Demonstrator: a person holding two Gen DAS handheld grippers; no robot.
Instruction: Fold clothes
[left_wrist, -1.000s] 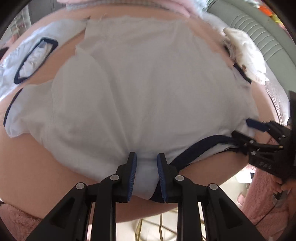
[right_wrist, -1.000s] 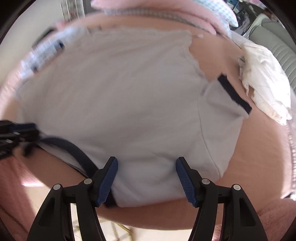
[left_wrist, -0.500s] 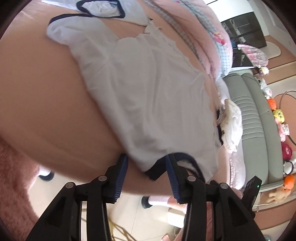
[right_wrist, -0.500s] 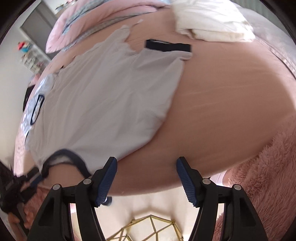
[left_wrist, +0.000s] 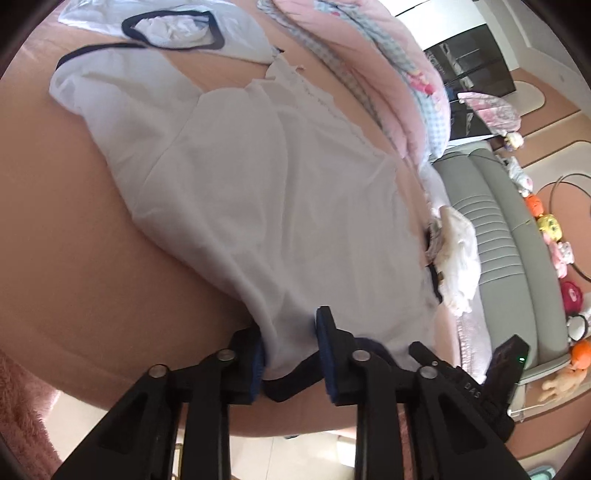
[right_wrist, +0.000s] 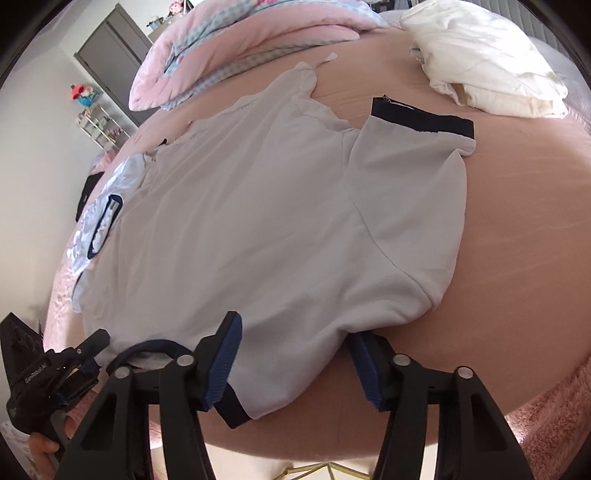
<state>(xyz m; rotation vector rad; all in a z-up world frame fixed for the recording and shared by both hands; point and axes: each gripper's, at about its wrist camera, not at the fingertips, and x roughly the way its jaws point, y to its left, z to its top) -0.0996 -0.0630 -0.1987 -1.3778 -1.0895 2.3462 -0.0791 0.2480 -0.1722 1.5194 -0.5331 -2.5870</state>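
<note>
Along the bed's (right_wrist: 517, 229) near edge a white shirt (right_wrist: 258, 221) lies flat, collar nearest, long axis running to the far edge. Left tongs (left_wrist: 290, 350) straddle the collar, narrow; whether they pinch it I cannot tell. Right tongs (right_wrist: 295, 362) gape wide over the shoulder. Only the right view shows the navy cuff (right_wrist: 421, 120).

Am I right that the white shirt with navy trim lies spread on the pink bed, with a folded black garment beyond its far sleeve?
Not quite. The folded garment beyond the far sleeve of the white shirt is white, not black, as the right wrist view shows. The rest holds.
</note>
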